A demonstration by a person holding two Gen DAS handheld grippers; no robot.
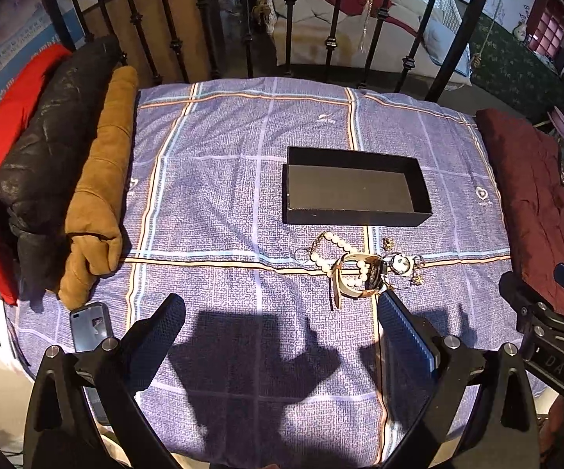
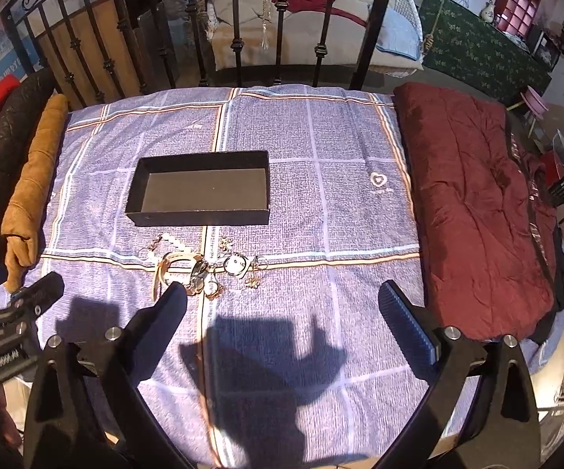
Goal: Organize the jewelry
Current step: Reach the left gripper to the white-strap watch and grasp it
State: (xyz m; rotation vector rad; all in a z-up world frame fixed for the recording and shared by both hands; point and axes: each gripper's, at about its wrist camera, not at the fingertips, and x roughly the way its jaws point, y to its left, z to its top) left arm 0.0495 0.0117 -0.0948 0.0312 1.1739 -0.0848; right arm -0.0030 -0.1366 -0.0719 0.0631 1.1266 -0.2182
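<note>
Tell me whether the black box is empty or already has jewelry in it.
Empty. The black box shows only its bare dark floor in both views; the jewelry pile lies on the bedspread in front of it.

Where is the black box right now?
The black box sits open on the purple bedsheet, just behind the pile of jewelry, ahead of both open grippers.

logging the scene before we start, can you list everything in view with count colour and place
box: 1, black, open and empty, mid-cloth
jewelry: 1 tangled pile, white beads, gold and silver pieces, just in front of the box
cloth: 1, purple plaid, covers the surface
jackets: 3 folded, red, black, tan, left edge
quilt: 1, maroon, right edge
phone: 1, dark, near left corner
railing: 1, black iron, behind
left gripper: 1, black, open, above cloth
right gripper: 1, black, open, above cloth
</note>
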